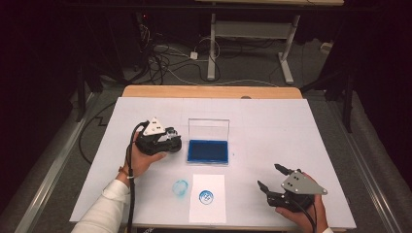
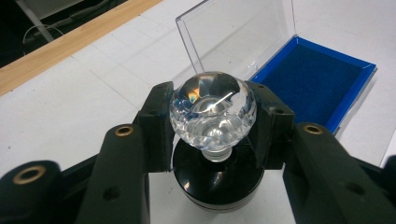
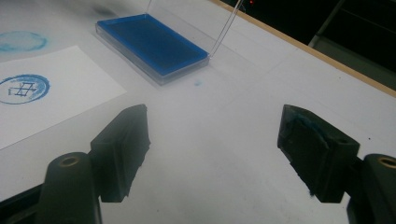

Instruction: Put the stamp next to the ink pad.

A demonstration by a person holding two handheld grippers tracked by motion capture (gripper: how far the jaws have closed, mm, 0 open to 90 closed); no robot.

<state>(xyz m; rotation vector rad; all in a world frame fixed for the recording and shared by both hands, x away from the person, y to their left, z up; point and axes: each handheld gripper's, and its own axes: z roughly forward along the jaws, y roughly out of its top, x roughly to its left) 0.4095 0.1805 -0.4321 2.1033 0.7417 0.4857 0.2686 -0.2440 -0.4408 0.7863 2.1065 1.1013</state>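
My left gripper (image 2: pixel 212 128) is shut on a stamp, its pads pressing both sides of the clear faceted knob (image 2: pixel 212 109) above the round black base (image 2: pixel 217 182). In the high view the left gripper (image 1: pixel 171 141) sits just left of the open ink pad (image 1: pixel 208 151), whose blue pad (image 2: pixel 317 86) lies beyond the stamp. A white paper (image 1: pixel 207 206) near the front edge carries a round blue print (image 1: pixel 206 196). My right gripper (image 1: pixel 270 176) stands open over bare table at the front right, with nothing between its jaws (image 3: pixel 212 149).
The ink pad's clear lid (image 1: pixel 209 128) stands upright at its far side. A blue ink smudge (image 1: pixel 180 188) marks the white table cover left of the paper. The wooden table edge (image 1: pixel 209 91) runs along the back, with cables and desk legs on the floor beyond.
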